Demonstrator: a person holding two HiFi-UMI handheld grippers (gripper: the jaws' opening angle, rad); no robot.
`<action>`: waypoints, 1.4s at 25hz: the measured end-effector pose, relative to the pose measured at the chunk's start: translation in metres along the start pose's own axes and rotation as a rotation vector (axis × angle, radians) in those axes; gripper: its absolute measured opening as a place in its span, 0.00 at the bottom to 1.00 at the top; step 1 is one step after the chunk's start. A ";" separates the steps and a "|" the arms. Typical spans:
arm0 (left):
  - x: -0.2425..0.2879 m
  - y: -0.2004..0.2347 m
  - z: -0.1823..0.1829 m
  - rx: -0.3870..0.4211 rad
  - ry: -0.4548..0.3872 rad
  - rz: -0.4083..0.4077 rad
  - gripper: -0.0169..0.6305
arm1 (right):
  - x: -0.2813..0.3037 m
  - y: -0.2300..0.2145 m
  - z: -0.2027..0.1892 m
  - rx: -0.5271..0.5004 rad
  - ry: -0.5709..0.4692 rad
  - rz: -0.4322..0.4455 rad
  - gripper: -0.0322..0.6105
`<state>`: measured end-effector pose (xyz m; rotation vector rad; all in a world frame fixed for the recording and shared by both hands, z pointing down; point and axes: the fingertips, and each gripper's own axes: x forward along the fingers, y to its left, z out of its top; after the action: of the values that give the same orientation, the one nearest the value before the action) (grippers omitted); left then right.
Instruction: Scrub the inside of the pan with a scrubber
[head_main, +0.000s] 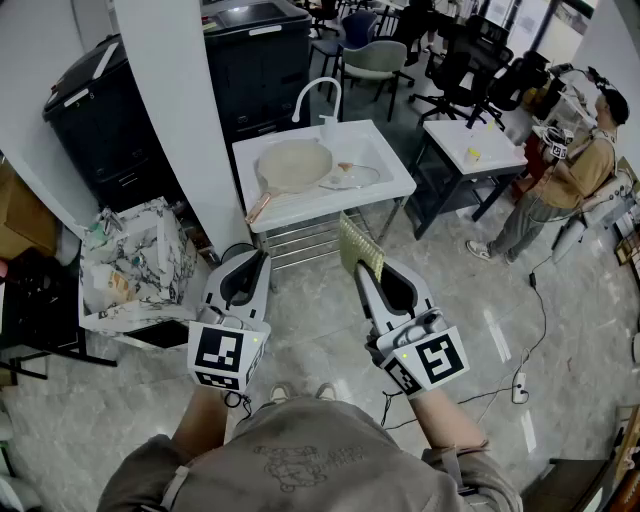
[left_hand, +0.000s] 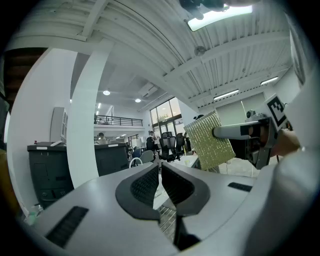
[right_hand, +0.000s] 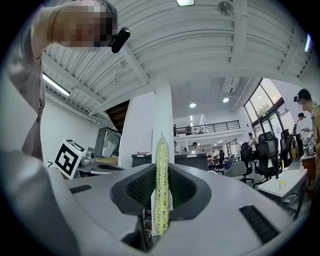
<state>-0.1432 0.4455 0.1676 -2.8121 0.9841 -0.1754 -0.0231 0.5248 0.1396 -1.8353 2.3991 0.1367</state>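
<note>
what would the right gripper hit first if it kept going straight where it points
Probably the white sink unit, with the held scrubber leading the right gripper. If the line clears it, the white column comes next; depth is unclear.

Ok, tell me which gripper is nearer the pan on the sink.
Left, judging by the head view. The left gripper, shut and empty, is in line with the handle of the pan, short of it. The right gripper, clamping the scrubber, is further right. Neither touches it.

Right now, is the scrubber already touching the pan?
No, the scrubber sits clamped in the right hand-held gripper, apart from the pan on the sink.
</note>
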 end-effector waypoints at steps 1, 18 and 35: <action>0.001 -0.002 0.000 0.000 0.000 0.002 0.07 | -0.001 -0.001 0.001 -0.003 -0.005 0.004 0.16; 0.024 -0.027 0.011 -0.081 -0.037 0.029 0.07 | -0.020 -0.044 -0.001 0.008 -0.018 0.040 0.16; 0.050 -0.056 -0.003 -0.031 0.012 0.077 0.07 | -0.029 -0.084 -0.021 0.053 -0.019 0.081 0.16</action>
<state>-0.0710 0.4574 0.1834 -2.7981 1.1048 -0.1689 0.0647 0.5272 0.1647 -1.7079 2.4404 0.0971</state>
